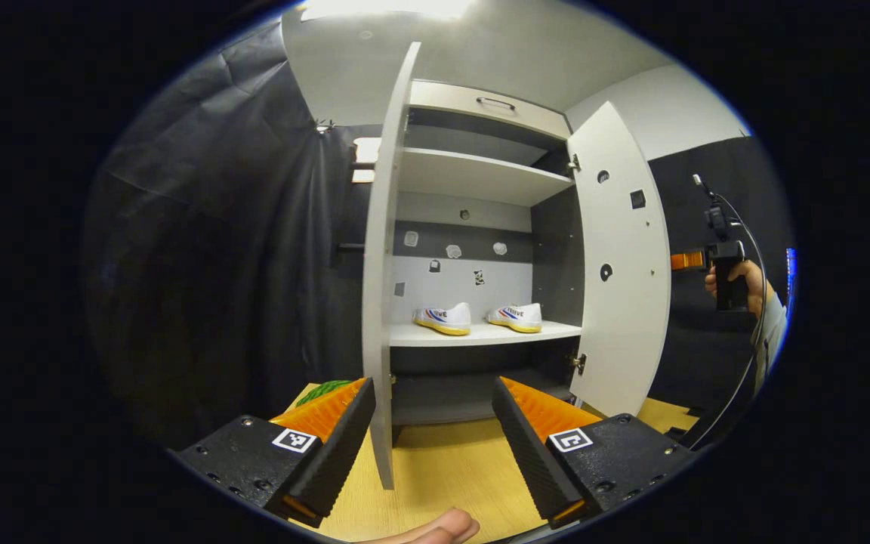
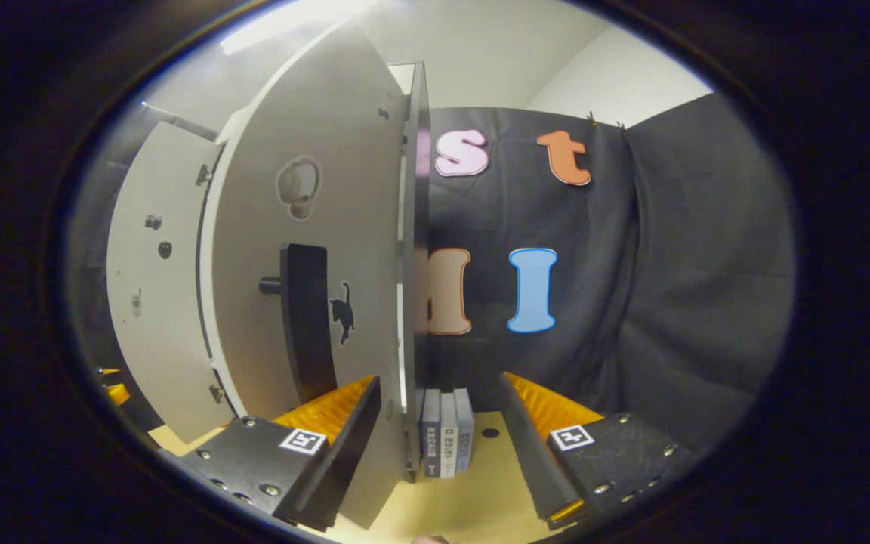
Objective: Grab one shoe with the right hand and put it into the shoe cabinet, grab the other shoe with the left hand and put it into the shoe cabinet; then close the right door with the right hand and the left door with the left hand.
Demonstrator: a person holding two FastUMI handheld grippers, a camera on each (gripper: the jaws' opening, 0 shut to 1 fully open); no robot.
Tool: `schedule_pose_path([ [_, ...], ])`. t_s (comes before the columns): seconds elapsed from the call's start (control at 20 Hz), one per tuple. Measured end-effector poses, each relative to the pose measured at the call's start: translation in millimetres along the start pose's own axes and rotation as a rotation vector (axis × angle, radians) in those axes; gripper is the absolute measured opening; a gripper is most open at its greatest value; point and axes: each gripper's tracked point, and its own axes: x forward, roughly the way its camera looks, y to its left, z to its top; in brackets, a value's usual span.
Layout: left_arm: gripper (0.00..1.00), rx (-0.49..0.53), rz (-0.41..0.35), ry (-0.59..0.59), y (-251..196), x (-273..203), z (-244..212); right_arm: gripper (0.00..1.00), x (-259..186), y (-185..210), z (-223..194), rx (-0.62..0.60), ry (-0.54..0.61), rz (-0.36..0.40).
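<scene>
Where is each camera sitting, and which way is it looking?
Left gripper view: rides on the left gripper, facing into the open shoe cabinet, where two shoes sit on a shelf; its own open fingers straddle the left door edge, a fingertip shows below, and a hand holds the other gripper at far right.
Right gripper view: rides on the right gripper, close against the right door edge, facing the door's handle and some books.
Shared: the right door.

left gripper [image 1: 433,434] jaws spread wide, right gripper [image 2: 439,446] likewise spread, hand [image 1: 737,281] gripping its handle
</scene>
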Motion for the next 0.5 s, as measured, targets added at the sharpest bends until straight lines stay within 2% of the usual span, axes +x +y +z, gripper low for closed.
schedule_pose_path([
  [0.05,0.96,-0.003,0.004,-0.004,3.5,-2.3,1.9,0.93,-0.5,5.0,1.0,0.001,-0.001,-0.011],
  [0.1,0.93,-0.003,0.015,-0.009,8.8,-3.2,4.9,0.90,-0.3,9.9,2.9,-0.005,-0.005,-0.018],
  [0.15,0.96,-0.002,0.029,-0.016,15.6,-3.9,6.7,0.93,-0.6,13.7,5.1,-0.007,-0.013,-0.027],
  [0.25,0.96,-0.001,0.049,-0.024,23.8,-3.8,9.7,0.90,3.0,18.0,6.8,0.019,-0.023,-0.068],
  [0.35,0.96,-0.010,0.063,-0.018,30.2,-4.4,8.2,0.92,4.0,27.2,8.1,0.027,-0.036,-0.101],
  [0.5,0.96,-0.018,0.068,-0.014,37.8,0.5,10.7,0.92,8.8,56.1,14.0,-0.004,-0.073,-0.119],
])
